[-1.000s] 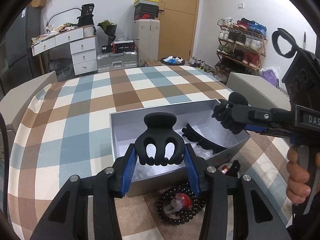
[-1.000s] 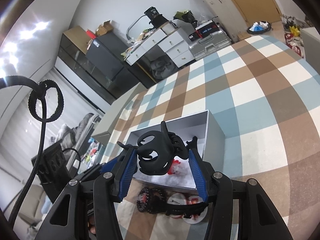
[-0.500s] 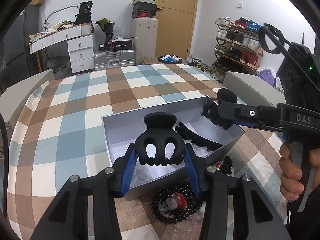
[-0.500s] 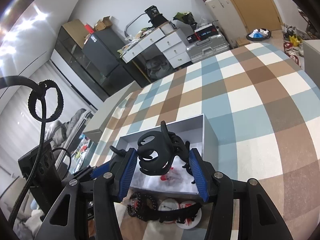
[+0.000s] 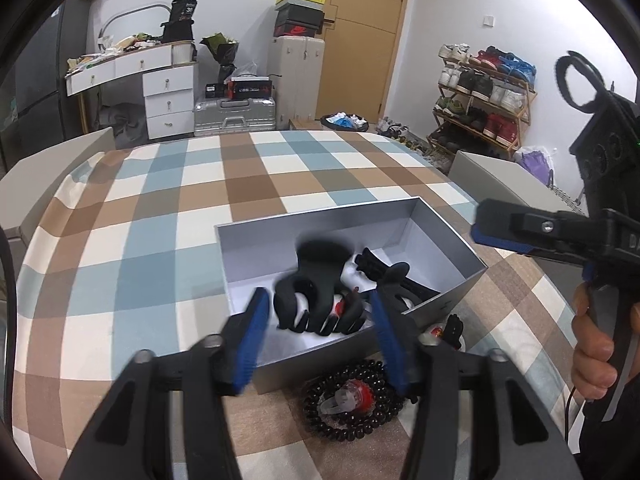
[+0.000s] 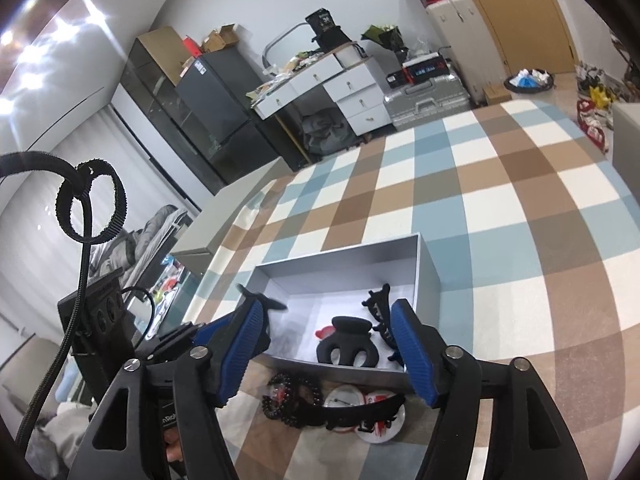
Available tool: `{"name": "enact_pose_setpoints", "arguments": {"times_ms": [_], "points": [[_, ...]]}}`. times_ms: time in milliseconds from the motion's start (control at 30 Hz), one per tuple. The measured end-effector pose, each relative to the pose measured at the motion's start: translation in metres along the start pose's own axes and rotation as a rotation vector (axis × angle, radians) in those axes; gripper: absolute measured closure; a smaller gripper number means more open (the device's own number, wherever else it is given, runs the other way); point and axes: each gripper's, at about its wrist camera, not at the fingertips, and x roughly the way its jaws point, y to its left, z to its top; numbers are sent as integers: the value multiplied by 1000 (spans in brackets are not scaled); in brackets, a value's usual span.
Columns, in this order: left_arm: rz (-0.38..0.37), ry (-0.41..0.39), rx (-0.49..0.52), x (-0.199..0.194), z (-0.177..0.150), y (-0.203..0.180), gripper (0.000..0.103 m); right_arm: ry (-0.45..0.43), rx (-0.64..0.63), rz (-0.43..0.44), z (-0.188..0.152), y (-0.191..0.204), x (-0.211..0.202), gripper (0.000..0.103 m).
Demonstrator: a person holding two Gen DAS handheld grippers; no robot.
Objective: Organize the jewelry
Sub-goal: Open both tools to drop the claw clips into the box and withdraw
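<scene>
Left tool [image 5: 316, 332] jaws opening, blurred black plastic claw hair clip [image 5: 316, 292] loose between them over the open grey cardboard box [image 5: 448, 304], right tool [image 6: 328, 344] jaws opening and empty, another black claw clip [image 6: 347, 347] lying inside the box on the checked tabletop [image 6: 520, 208]

- My left wrist view looks down along its fingers, close over the near wall of the grey box [image 5: 448, 240].
- My right wrist view faces the box [image 6: 428, 264] from its right side, equally near.
- Both share the box and checked cloth [image 5: 168, 208].
</scene>
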Motion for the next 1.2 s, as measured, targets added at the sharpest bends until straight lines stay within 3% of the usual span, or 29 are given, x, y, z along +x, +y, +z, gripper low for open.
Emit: {"name": "enact_pose_setpoints", "arguments": {"times_ms": [133, 267, 333, 400, 600, 800, 1000, 1200], "points": [[-20, -21, 13, -13, -1, -3, 20, 4, -1, 17, 1, 2, -6, 19], [12, -26, 24, -24, -6, -4, 16, -7, -19, 0, 0, 5, -14, 7], [34, -13, 13, -25, -9, -1, 7, -12, -20, -20, -2, 5, -17, 0], [51, 5, 7, -24, -11, 2, 1, -1, -19, -46, -6, 3, -19, 0], [79, 16, 16, -31, -23, 3, 1, 49, -22, -152, -24, -4, -20, 0], [97, 43, 25, -23, -30, 5, 1, 120, -94, -168, -35, 5, -15, 0], [101, 49, -18, -19, -34, 16, 1, 187, -157, -129, -48, 11, 4, 1], [110, 46, -30, -17, -37, 18, 1, 221, -202, -150, -57, 11, 13, 13]]}}
